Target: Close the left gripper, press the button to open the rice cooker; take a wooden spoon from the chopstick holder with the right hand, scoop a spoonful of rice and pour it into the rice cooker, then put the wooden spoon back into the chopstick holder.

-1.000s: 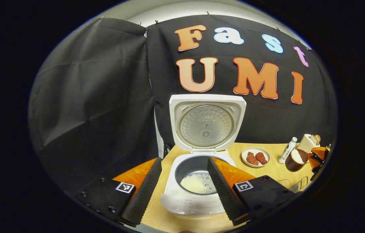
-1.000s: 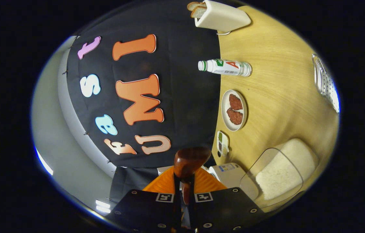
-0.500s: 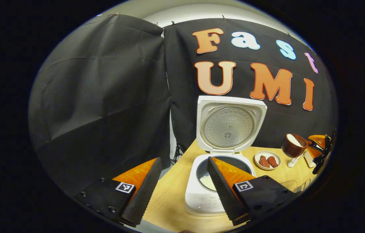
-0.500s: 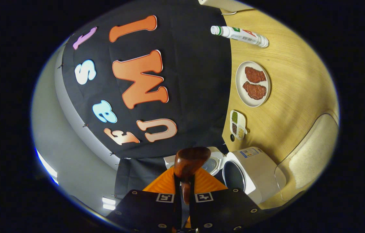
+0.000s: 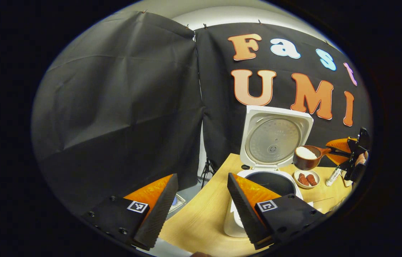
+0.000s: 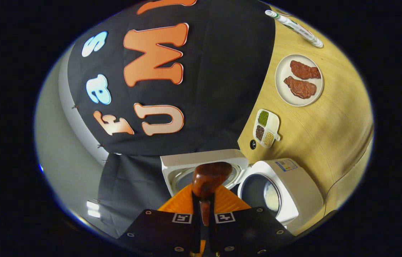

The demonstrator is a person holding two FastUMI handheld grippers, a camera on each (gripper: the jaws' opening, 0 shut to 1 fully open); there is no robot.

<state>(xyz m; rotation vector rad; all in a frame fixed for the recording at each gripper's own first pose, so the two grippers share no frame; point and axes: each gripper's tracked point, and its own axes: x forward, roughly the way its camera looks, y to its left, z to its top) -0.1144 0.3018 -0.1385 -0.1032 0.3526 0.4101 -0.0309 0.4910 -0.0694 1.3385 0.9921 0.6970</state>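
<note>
Rice cooker standing open on the wooden table, lid upright against the far cloth, a little rice in the dark inner pot. Right gripper clamped on the handle of the wooden spoon, its bowl heaped with rice and hanging level just right of the lid, above the pot's far right edge. Left gripper spread wide and holding nothing, near the cooker's left side; plate of meat and small divided dish farther right on the table.

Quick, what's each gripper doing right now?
Left gripper: open, empty.
Right gripper: shut on the spoon, rice in its bowl.
</note>
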